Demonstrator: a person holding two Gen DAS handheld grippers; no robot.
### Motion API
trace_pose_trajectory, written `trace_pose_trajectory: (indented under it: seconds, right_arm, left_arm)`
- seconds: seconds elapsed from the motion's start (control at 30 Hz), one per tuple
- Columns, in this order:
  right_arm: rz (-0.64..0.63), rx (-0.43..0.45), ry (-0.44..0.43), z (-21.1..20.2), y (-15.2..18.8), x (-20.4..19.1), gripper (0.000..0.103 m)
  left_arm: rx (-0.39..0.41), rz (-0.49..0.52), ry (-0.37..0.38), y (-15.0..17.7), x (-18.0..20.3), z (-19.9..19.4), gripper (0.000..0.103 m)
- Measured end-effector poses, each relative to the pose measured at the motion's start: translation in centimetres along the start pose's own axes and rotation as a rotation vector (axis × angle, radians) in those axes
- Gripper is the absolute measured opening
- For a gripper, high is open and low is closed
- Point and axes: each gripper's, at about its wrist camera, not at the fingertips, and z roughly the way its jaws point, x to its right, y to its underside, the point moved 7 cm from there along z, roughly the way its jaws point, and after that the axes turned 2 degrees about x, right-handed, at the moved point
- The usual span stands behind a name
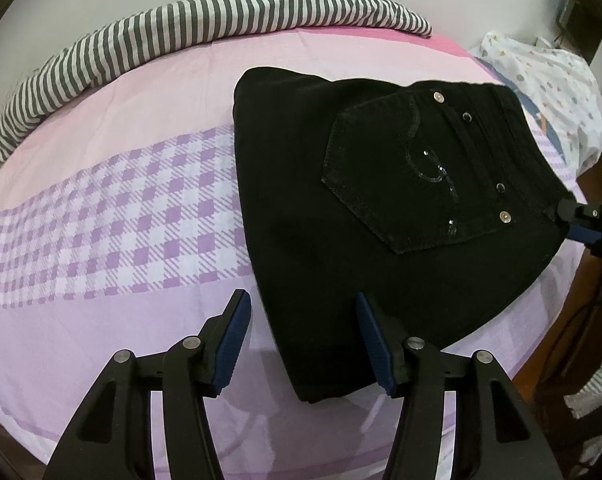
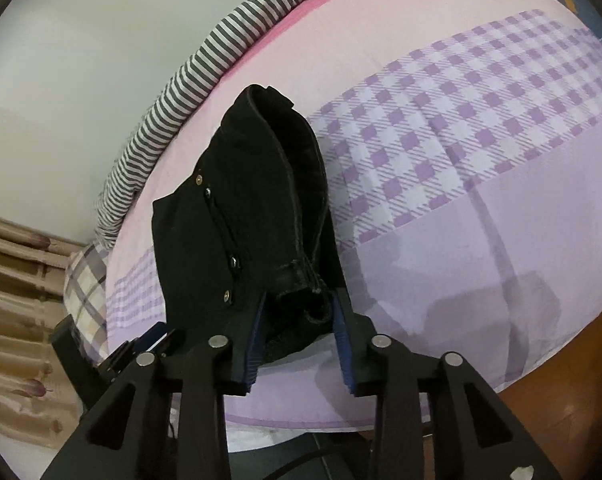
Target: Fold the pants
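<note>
Black pants (image 1: pixel 373 208) lie folded into a thick bundle on the pink and purple checked bed sheet (image 1: pixel 113 216), back pocket with rivets facing up. My left gripper (image 1: pixel 301 320) is open, its fingers astride the bundle's near corner, not closed on it. My right gripper (image 2: pixel 299 320) has its jaws around the waistband end of the pants (image 2: pixel 261 208), with cloth between the pads; the jaws stand partly apart. The right gripper's tips also show in the left wrist view (image 1: pixel 577 220) at the waistband edge.
A grey and white striped cloth (image 1: pixel 149 40) lies rolled along the far side of the bed by the wall. A white patterned pillow (image 1: pixel 549 80) sits at the right. A plaid pillow (image 2: pixel 87 288) and the bed's wooden edge (image 2: pixel 561 380) are nearby.
</note>
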Motion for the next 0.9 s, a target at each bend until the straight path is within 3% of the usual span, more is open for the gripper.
trace_pose_trajectory:
  seconds: [0.13, 0.2, 0.23, 0.33, 0.57, 0.77, 0.9]
  right_arm:
    - [-0.02, 0.01, -0.024, -1.3, -0.5, 0.0, 0.046]
    - [-0.031, 0.008, -0.058, -1.8, -1.0, 0.0, 0.068]
    - [-0.041, -0.004, -0.077, -1.8, -1.3, 0.0, 0.07]
    - [-0.07, -0.026, -0.089, -1.4, -2.5, 0.4, 0.07]
    - [-0.04, -0.111, -0.149, 1.8, -4.4, 1.4, 0.07]
    - [-0.063, -0.19, -0.21, 4.1, -4.6, 1.0, 0.069]
    - [-0.105, -0.241, -0.274, 5.8, -4.6, -0.5, 0.059]
  left_arm:
    - [0.007, -0.081, 0.1, -0.6, -1.1, -0.6, 0.056]
    - [0.036, -0.129, 0.152, -1.1, -2.0, -1.4, 0.058]
    - [0.043, -0.14, 0.166, -1.3, -2.3, -1.6, 0.058]
    - [0.045, -0.202, 0.208, -1.9, -3.7, -1.6, 0.059]
    - [-0.066, -0.357, 0.294, -2.0, -5.2, 1.4, 0.059]
    - [-0.074, -0.356, 0.326, -3.2, -4.5, 2.2, 0.059]
    - [-0.075, -0.337, 0.354, -4.1, -3.9, 2.8, 0.059]
